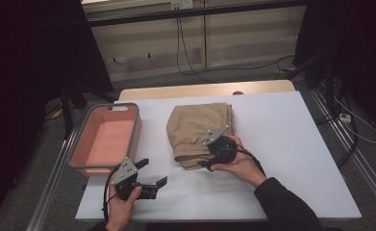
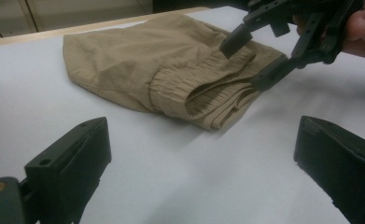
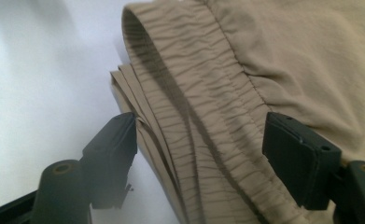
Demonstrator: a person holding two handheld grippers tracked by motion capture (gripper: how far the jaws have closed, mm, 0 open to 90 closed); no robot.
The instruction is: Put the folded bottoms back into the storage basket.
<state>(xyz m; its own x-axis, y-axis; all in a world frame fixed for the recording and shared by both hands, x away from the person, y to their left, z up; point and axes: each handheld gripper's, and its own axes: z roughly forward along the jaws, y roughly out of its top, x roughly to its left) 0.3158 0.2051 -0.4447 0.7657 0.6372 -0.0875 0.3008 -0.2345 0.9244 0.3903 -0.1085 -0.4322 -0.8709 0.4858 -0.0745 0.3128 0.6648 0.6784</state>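
A folded tan garment (image 1: pixel 200 125) with an elastic waistband lies in the middle of the white table (image 1: pixel 291 144). My right gripper (image 1: pixel 206 155) is at the garment's near edge, held in a hand. Its jaws straddle the gathered waistband (image 3: pixel 203 107); one jaw touches the edge of the folded layers and the other rests over the cloth, with no squeeze visible. In the left gripper view the same right gripper (image 2: pixel 252 60) hovers over the waistband (image 2: pixel 203 88). My left gripper (image 1: pixel 153 172) rests near the table's front left, open, with nothing between its fingers (image 2: pixel 73 158).
A salmon-coloured bin with a grey rim (image 1: pixel 137 126) stands at the table's left edge, close behind my left gripper. Bare white tabletop stretches to the right of the garment. Cables run across the floor behind the table.
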